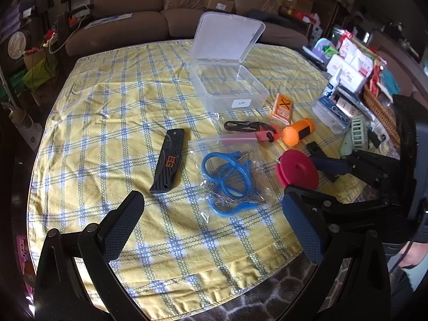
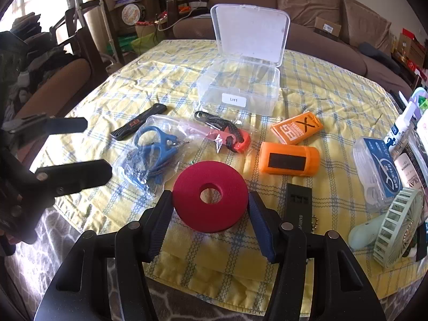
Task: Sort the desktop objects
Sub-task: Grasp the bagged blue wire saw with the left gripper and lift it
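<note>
My right gripper is shut on a red spool; both pads press on its rim, near the table's front edge. From the left wrist view the red spool sits tilted in the right gripper. My left gripper stands wide open above the cloth with nothing between its fingers. Just ahead of it lies a clear bag with a blue-handled wire saw. A black folding knife lies to the bag's left. A clear plastic box stands further back with its lid up.
An orange cylinder, an orange card pack and a red-and-black tool lie before the box. A dark bar, a green fan, floss picks and a wicker basket crowd the right side. A sofa stands behind the table.
</note>
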Tool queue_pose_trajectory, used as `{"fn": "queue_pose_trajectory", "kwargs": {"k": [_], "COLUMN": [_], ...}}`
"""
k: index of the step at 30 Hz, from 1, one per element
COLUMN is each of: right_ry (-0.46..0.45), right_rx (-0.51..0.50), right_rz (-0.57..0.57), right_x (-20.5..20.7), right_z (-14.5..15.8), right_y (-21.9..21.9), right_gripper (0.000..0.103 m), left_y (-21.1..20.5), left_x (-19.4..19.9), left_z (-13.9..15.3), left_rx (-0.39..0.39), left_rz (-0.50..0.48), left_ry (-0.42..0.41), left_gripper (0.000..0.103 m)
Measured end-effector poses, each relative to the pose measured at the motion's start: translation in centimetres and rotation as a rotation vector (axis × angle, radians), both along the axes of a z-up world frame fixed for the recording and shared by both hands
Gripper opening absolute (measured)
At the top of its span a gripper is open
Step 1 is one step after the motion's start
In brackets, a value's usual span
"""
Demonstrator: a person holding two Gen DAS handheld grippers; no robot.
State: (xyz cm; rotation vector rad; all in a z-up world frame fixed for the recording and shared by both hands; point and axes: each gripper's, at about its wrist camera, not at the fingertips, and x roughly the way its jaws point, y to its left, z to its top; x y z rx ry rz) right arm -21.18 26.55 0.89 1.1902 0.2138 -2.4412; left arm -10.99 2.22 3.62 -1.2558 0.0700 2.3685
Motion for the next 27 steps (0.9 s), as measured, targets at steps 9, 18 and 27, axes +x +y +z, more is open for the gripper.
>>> {"fn": "queue_pose_trajectory", "kwargs": {"k": [9, 18, 27], "right_ry": [0.042, 0.038, -0.021], "right_rx": [-0.070, -0.042, -0.102], "right_rz": [-0.083, -0.089, -0.088], "right_x": [0.5, 1.3, 1.2], "right_z": [5.1, 4.1, 3.3], "right_y": [4.2, 5.0, 6.0], "right_gripper": [0.058, 0.058, 0.058], "left_y": [2.9, 4.0, 2.4], "left_x": [-1.5, -1.5, -1.2], "left_z": [-1.7, -2.5, 0.1], "left_rx": [-0.021, -0.075, 0.027], "left_rz": [-0.016, 0.000, -0.003], "left_ry": [-0.018, 0.016, 0.030], "left_gripper": [0.103, 0.050, 0.039]}}
